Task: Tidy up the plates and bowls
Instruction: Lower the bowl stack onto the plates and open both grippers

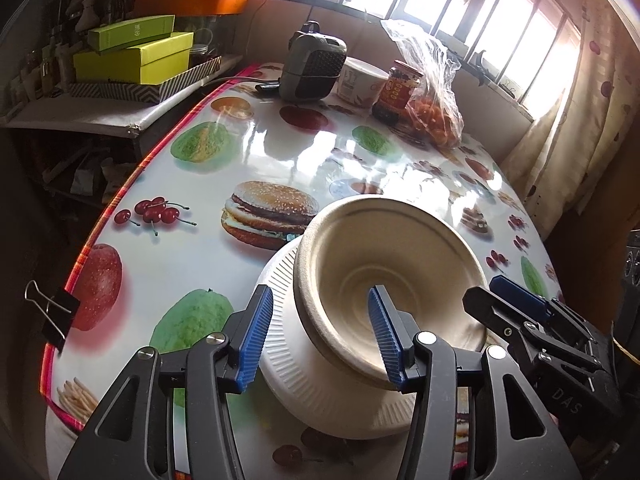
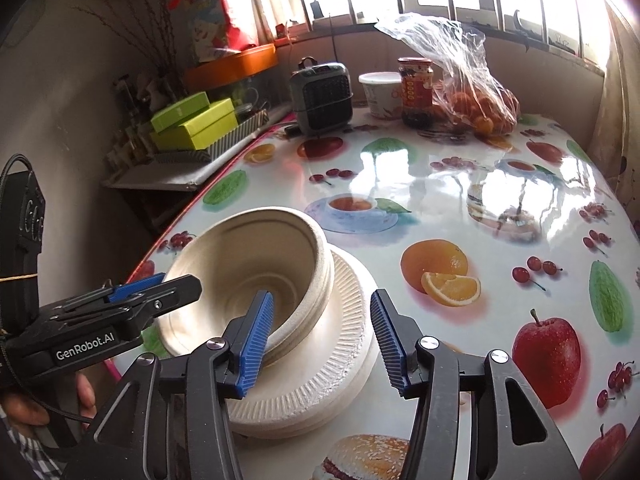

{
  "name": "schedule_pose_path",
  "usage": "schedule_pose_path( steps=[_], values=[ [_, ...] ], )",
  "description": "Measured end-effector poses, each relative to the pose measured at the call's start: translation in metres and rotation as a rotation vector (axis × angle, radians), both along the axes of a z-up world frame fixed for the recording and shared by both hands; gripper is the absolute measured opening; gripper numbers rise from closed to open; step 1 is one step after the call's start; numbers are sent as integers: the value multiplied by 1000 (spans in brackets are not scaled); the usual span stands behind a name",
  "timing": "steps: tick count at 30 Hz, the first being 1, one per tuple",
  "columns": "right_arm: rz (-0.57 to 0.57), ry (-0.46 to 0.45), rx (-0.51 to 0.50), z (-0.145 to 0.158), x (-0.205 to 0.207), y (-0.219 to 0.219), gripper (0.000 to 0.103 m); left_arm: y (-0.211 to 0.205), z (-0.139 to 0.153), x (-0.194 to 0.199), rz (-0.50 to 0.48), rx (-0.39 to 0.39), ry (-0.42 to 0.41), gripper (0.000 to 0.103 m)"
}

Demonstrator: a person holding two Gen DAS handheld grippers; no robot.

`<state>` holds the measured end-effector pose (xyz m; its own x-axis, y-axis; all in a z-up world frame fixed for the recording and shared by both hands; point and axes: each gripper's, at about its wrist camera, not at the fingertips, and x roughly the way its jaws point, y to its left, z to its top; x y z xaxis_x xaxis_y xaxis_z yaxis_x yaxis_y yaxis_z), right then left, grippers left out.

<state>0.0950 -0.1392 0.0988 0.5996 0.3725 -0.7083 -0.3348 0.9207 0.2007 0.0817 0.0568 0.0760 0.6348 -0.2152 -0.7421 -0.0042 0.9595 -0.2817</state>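
A beige paper bowl [image 1: 384, 276] sits tilted on a stack of white ribbed paper plates [image 1: 296, 364] near the table's front edge; both also show in the right wrist view, the bowl [image 2: 248, 272] on the plates [image 2: 340, 344]. My left gripper [image 1: 320, 340] is open, its jaws straddling the bowl's left rim, one finger outside and one inside. My right gripper [image 2: 320, 344] is open, straddling the bowl's right rim. Each gripper shows in the other's view, the right one [image 1: 516, 308] and the left one [image 2: 152, 292].
The fruit-print tablecloth [image 2: 500, 208] covers the table. At the back stand a grey heater [image 2: 322, 96], a white tub [image 2: 380, 94], a sauce jar [image 2: 416, 90] and a bag of oranges [image 2: 476, 112]. Green boxes [image 1: 136, 56] sit on a side shelf at left. A binder clip [image 1: 52, 308] grips the table edge.
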Motion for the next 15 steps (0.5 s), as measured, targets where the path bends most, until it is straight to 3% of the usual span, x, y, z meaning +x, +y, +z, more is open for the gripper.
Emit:
schedule_pose_path(
  steps=[15],
  values=[
    [-9,-75,9,12,-31,-9,52,3,13,-35,34,74,-79,51]
  ],
)
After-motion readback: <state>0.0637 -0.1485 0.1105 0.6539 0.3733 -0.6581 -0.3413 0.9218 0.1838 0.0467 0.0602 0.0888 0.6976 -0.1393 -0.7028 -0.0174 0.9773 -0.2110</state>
